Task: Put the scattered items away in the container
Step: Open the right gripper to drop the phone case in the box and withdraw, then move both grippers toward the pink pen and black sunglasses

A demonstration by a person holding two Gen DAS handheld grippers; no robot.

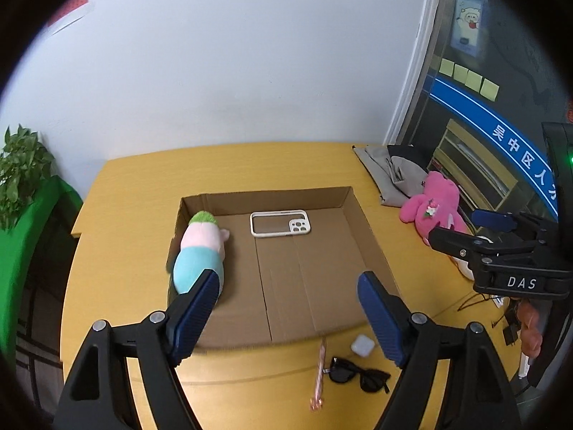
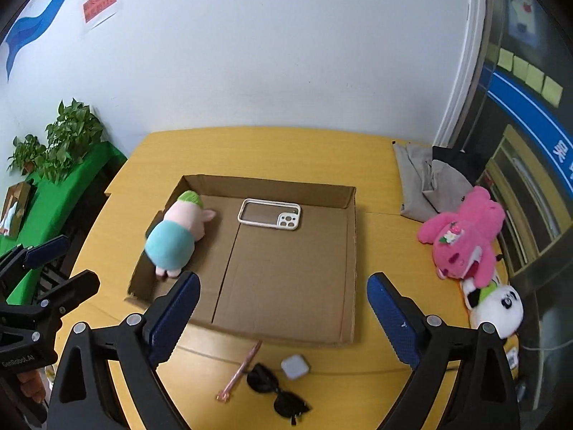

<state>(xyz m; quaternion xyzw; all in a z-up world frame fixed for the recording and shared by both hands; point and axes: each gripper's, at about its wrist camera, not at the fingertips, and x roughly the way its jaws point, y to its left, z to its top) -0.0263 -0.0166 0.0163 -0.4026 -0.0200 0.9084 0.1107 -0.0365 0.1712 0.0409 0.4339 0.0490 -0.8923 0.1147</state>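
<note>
Box (image 2: 343, 258) on tabletop (image 2: 386, 236) holds pig (image 2: 175, 236) and, apparently, a phone case (image 2: 269, 214). Left gripper (image 1: 288, 317) and right gripper (image 2: 283, 317) both gape, empty.

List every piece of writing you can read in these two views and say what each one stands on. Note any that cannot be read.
"DAS": white letters on the black body of the right gripper.
"吴中区人": white characters on the blue band across the glass door.
"GenRobot.AI": small print on the left gripper body.
Red notice on the wall: print too small to read.
Cartoon poster on the door: no legible words.
</note>
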